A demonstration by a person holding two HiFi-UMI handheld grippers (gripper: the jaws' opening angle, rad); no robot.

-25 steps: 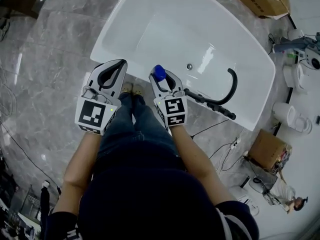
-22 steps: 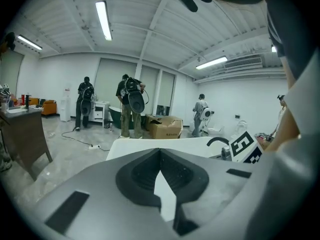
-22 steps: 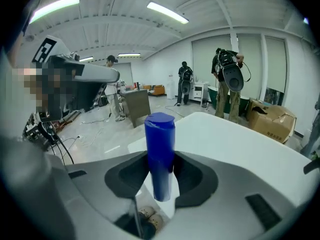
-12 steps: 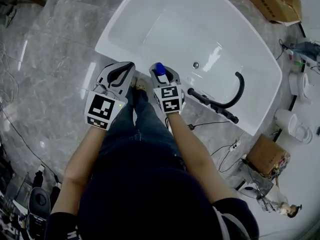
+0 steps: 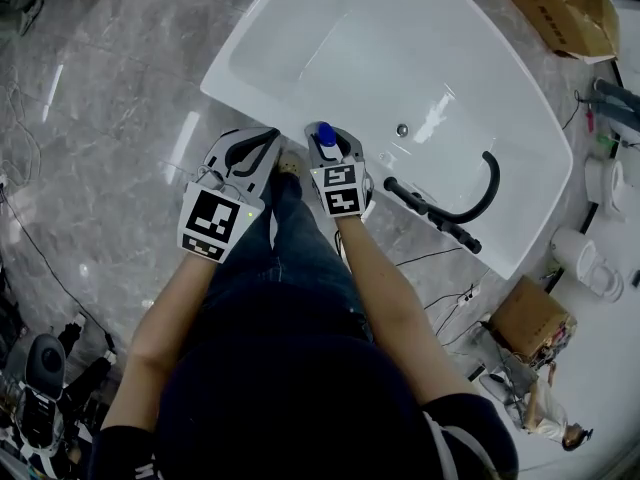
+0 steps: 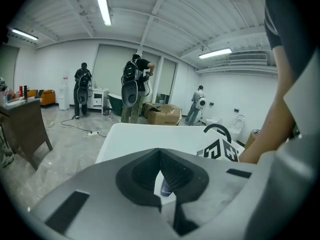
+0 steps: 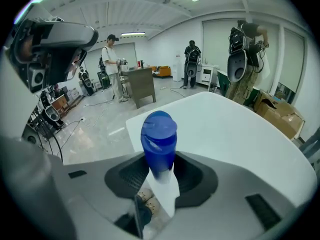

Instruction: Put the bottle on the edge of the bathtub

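Note:
A bottle with a blue cap and a white body stands upright in my right gripper, which is shut on it. In the right gripper view the bottle rises between the pads, with the white bathtub just beyond. The bathtub lies across the top of the head view, its near rim right in front of both grippers. My left gripper hovers to the left of the bottle, shut and empty. Its tips meet in the left gripper view, before the bathtub.
A black curved faucet with a hand shower sits on the tub's right near rim. Cardboard boxes, toilets and a floor cable lie to the right. Several people stand far off. The floor is grey marble.
Both grippers have edged a little up the picture, closer to the tub's near rim, with the bottle still gripped. The tub has slid to the right in the head view.

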